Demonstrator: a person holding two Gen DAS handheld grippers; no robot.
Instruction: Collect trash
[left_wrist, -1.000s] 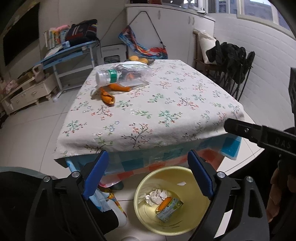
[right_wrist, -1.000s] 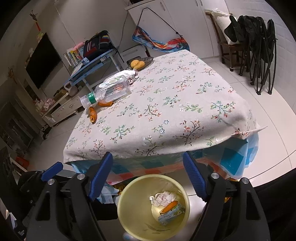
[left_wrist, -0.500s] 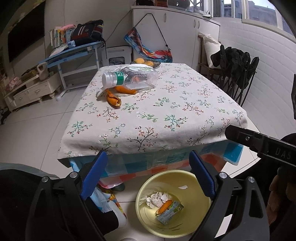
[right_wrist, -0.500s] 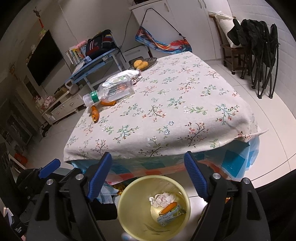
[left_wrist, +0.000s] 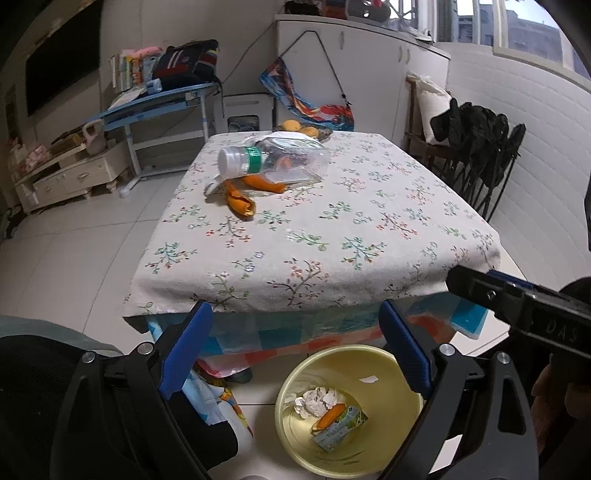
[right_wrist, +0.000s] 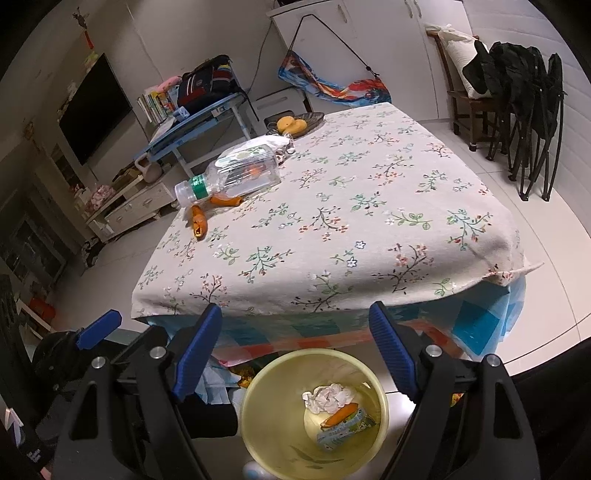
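Note:
A yellow bin (left_wrist: 373, 358) (right_wrist: 258, 391) stands on the floor in front of the table and holds crumpled paper (left_wrist: 317, 400) (right_wrist: 330, 397), an orange peel (left_wrist: 330, 413) and a small carton (right_wrist: 343, 430). On the flowered tablecloth (left_wrist: 332, 236) (right_wrist: 351, 229) lie an empty clear bottle (left_wrist: 273, 162) (right_wrist: 232, 175) and orange peels (left_wrist: 240, 201) (right_wrist: 198, 221). My left gripper (left_wrist: 295, 347) and right gripper (right_wrist: 295, 343) both hang open above the bin, with nothing between their blue pads.
A dish of fruit (right_wrist: 295, 123) sits at the table's far edge. Beyond are a blue desk (left_wrist: 155, 103), a low cabinet (left_wrist: 70, 177), white cupboards and chairs draped with dark clothes (right_wrist: 517, 85). The right gripper's body (left_wrist: 524, 310) crosses the left view.
Both views have shifted slightly, with the table sitting a little lower and closer in frame. Both grippers stay open over the bin; its contents are unchanged.

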